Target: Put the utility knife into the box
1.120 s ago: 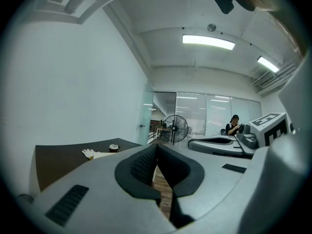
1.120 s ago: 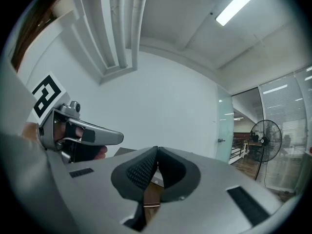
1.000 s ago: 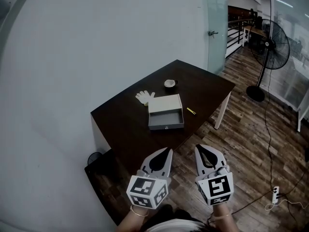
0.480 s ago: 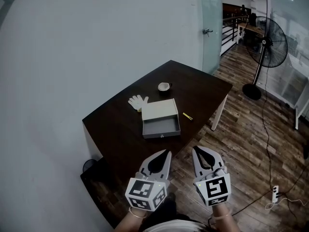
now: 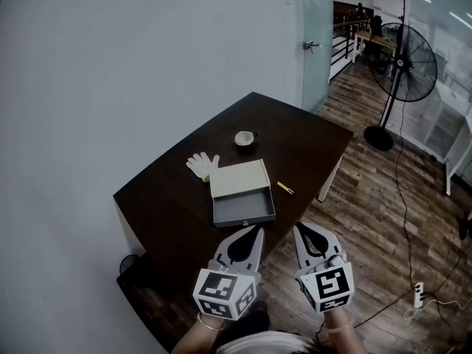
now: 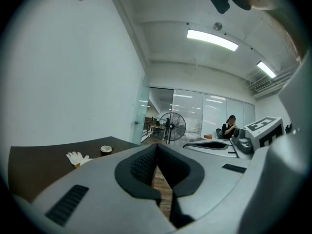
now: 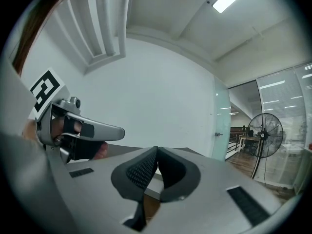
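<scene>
A dark table (image 5: 169,198) stands against the wall. A pair of white gloves (image 5: 201,164) lies toward its left side, right beside the back left corner of the box (image 5: 243,211).

The left gripper (image 5: 257,229) is held up in the air by the table's near corner. Its jaws are closed tight together and there is nothing between them.

The box sits close to the table's near right edge, about halfway along it. It is a grey open tray with a cream part behind it. I can see nothing inside the tray. A small cup (image 5: 244,138) stands past the box, more toward the far corner.

The utility knife (image 5: 285,188) is small and yellow. It lies flat on the table just to the right of the box, not touching it, close to the near right edge.

The right gripper (image 5: 298,228) is up in the air beside the left one. Its jaws are closed tight too, holding nothing.

A big fan (image 5: 402,56) stands on the wood floor (image 5: 369,220), far off to the right.
</scene>
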Motion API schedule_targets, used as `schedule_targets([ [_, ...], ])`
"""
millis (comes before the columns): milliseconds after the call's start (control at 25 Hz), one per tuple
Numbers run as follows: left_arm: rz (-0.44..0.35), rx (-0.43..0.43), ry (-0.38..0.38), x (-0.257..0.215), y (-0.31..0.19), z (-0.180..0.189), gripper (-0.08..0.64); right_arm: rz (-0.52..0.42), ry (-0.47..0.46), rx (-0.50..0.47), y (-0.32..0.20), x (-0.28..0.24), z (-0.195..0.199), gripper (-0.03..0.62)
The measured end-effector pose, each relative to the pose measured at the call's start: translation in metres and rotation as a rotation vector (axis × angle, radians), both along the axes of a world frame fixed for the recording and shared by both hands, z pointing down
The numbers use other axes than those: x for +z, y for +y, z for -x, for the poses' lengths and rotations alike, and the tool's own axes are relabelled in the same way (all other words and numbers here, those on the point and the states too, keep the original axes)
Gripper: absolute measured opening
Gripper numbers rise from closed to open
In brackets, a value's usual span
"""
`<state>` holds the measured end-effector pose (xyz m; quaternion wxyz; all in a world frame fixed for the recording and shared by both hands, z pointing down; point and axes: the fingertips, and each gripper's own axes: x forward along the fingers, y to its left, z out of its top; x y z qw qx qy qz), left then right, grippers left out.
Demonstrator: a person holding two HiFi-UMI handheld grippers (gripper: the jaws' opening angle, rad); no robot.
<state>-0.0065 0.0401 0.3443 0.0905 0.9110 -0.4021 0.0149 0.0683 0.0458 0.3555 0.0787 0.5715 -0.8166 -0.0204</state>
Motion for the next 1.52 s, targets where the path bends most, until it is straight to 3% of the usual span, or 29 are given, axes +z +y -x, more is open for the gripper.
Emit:
schedule_targets([
  [440,0.030,0.037,0.011,0.015,-0.078,0.017,0.018,0.056,-0.027,0.041,-0.076,0.018,0.007,0.008],
  [720,0.059,0.035,0.023,0.028,-0.117,0.013,0.018,0.083,0.008,0.051,-0.118,0.034,-0.002,0.008],
  [1520,0.105,-0.018,-0.003,0.074,-0.216,-0.029,0.018,0.254,0.130,-0.062,-0.229,0.127,-0.043,0.048],
])
